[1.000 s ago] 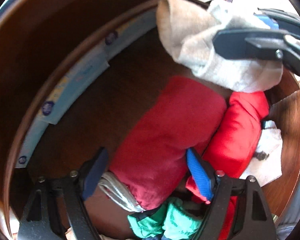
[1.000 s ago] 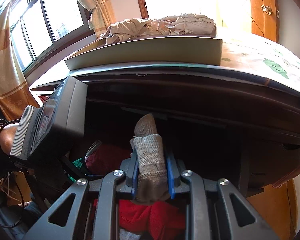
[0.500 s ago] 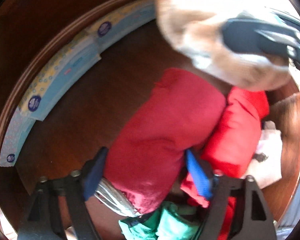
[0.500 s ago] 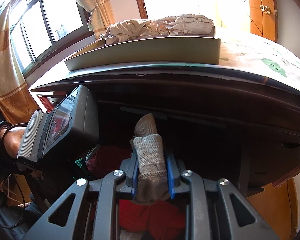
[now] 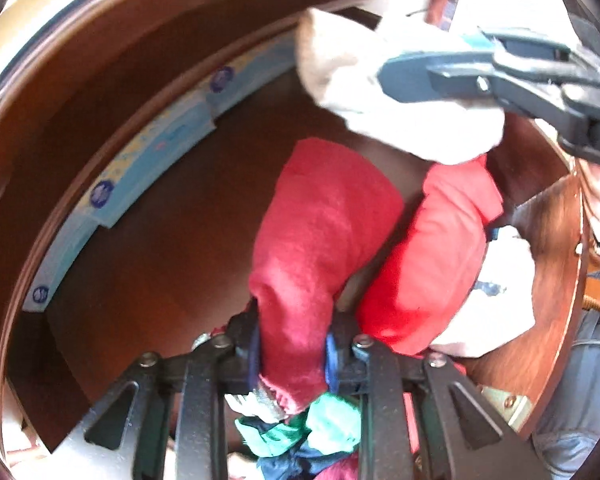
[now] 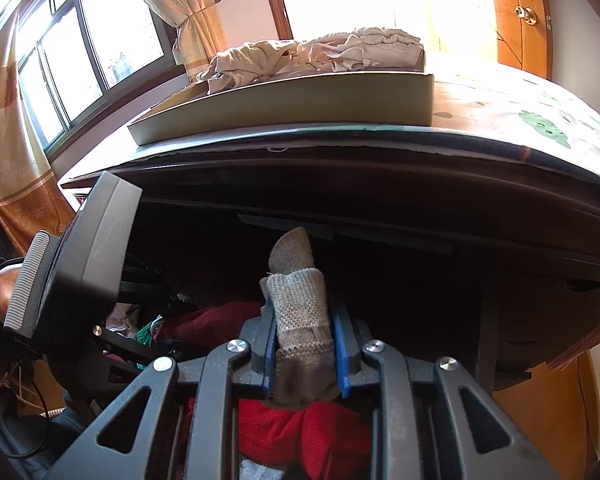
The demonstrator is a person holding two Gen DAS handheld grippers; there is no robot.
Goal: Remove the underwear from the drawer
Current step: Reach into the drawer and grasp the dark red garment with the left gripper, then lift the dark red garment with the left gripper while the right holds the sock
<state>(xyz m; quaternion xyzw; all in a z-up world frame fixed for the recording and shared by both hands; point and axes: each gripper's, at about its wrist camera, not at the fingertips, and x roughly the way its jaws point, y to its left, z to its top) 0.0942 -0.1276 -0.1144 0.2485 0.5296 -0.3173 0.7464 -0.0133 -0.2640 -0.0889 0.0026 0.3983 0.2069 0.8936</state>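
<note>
Closing fast from a wide straddle a second ago, the left gripper [image 5: 292, 354] jaws now pinch the near end of the dark red underwear [image 5: 320, 248], which lies in the drawer [image 5: 140, 240] beside a brighter red garment [image 5: 432, 264]. That likely secures it for lifting out. Unchanged, the right gripper [image 6: 305, 354] jaws clamp a beige knitted sock [image 6: 300, 320] above the drawer.

Sunlit bedroom, as I see it from here.
Bright window [image 6: 80, 60] with tied curtain [image 6: 188, 12] left; wooden door [image 6: 520, 12] right, dark dresser top [image 6: 340, 140] ahead.
</note>
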